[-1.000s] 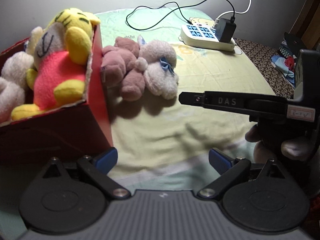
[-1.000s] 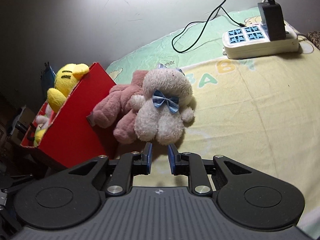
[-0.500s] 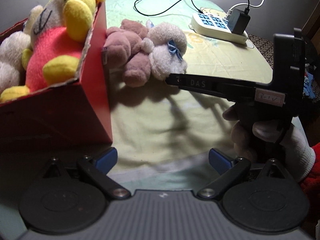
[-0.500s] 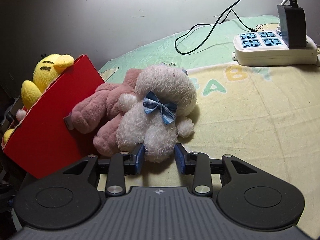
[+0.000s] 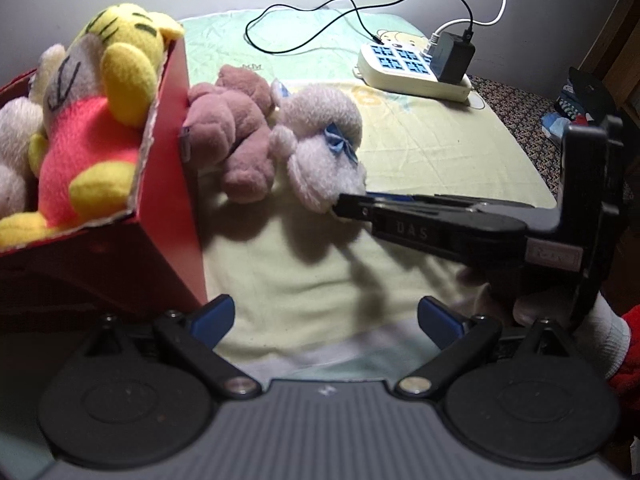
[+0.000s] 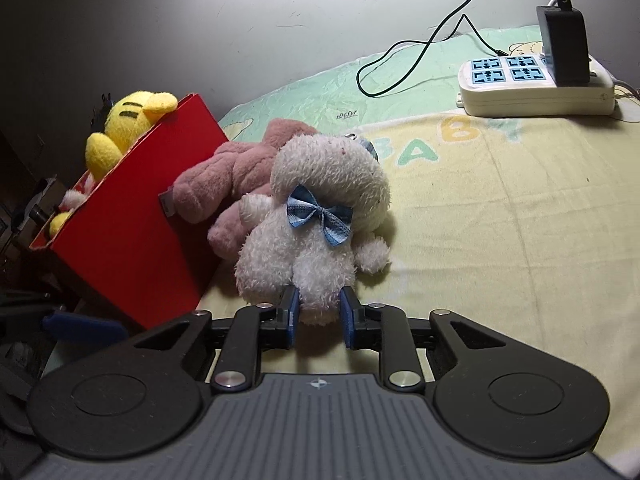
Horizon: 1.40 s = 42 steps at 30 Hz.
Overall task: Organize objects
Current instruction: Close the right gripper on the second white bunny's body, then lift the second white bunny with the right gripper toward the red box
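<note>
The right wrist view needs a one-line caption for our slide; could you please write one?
Right gripper straddles a leg of the white plush beside the pink plush and red box.

bed sheet (image 6: 500,220) | on it: red box (image 6: 132,216), pink plush (image 6: 224,176), white plush (image 6: 320,208), power strip (image 6: 536,88)

I see a white plush (image 6: 316,216) with a blue bow (image 6: 320,218), a pink plush (image 6: 228,176), and a red box (image 6: 132,216) at frame left.
</note>
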Motion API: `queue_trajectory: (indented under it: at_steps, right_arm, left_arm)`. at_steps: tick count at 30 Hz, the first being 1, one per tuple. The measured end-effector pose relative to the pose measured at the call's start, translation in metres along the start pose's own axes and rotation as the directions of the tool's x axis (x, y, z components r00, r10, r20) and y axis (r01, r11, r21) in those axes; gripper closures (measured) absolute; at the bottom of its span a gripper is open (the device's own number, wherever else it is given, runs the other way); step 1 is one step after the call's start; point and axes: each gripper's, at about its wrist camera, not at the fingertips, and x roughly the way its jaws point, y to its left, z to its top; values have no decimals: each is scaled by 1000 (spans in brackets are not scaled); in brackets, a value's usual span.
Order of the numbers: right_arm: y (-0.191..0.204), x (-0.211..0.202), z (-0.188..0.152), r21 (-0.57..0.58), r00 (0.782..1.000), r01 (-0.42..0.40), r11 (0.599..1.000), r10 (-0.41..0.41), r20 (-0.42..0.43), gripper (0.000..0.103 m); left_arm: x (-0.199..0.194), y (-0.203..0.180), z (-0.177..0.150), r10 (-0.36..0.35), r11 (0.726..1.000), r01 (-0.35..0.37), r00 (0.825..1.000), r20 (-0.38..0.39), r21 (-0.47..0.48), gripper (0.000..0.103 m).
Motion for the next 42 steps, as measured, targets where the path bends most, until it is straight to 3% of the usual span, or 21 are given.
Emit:
queue_trajectory:
  at_steps: [8,13,17,24,31,38,42]
  right_arm:
    - [-8,-46,-29,11,996,-11,1000,12,-85,79]
    - [-13,-62,-34,16,987,-67,998,69,-145,78]
    - [-34,-70,-23,138,988,-102,985,117,-103,78]
    - [-53,-45,-3,333,981,-175,926,192,-18,71]
    - [-52,-6,0,424,966,-225,877,257,-19,61]
    - [-51,5,1,442,949,-263,858,311,-40,60]
    - [-42,1,-1,410,955,-244,879,290,-53,61]
  left_arm:
    - [1,-7,4,-52,998,51,999,9,30,5]
    - [7,-11,10,-74,997,74,997,9,37,6]
    - [20,-15,13,-73,996,73,997,-7,53,8]
    - [50,-6,18,-81,997,81,995,-60,-3,10]
    - [64,1,25,-137,989,130,986,-95,-72,19]
    - [69,-3,32,-133,990,129,987,-86,-51,22]
    - [72,-9,33,-118,993,117,988,-95,-18,23]
